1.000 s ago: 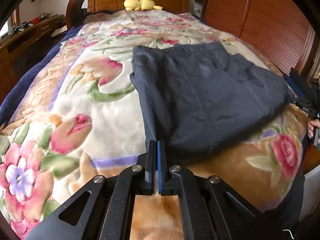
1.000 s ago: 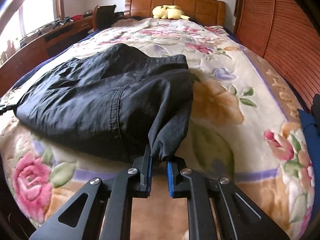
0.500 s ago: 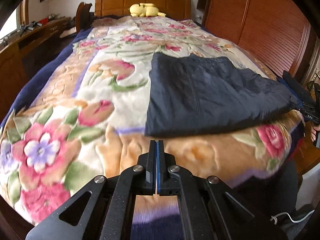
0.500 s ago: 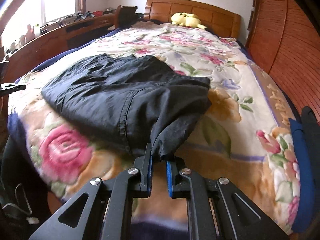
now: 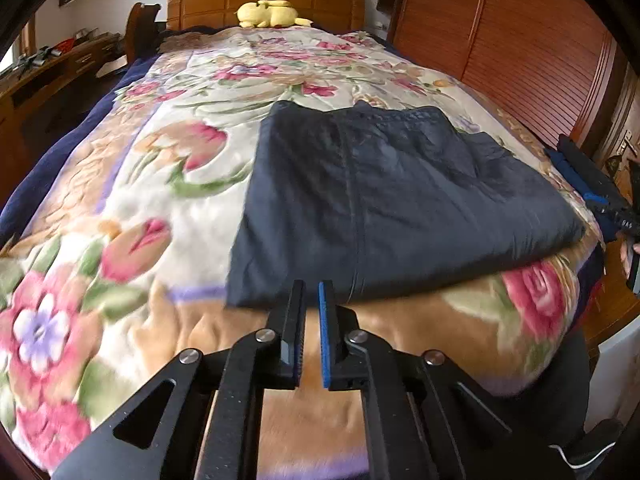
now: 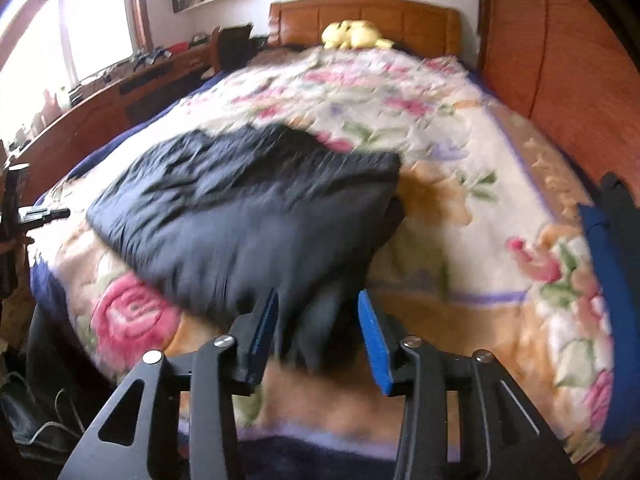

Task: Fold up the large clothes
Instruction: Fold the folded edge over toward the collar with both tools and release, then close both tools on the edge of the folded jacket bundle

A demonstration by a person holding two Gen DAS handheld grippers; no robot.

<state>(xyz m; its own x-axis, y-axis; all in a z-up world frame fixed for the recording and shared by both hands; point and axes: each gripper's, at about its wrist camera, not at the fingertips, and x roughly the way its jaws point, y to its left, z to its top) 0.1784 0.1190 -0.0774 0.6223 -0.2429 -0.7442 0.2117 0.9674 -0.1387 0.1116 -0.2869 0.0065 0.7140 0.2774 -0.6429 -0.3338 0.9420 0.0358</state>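
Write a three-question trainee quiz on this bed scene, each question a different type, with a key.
1. True or false: the dark garment lies folded on the floral blanket.
2. Multiple choice: what sits at the headboard? A) a yellow plush toy B) a stack of books C) a lamp
3. Fill in: between the fingers of the right claw there is loose dark ____, with the pads not pressing on it.

Key
1. True.
2. A, the yellow plush toy.
3. Fabric; those jaws are opening. The left claw has nothing between its fingers, and its jaws are opening too.
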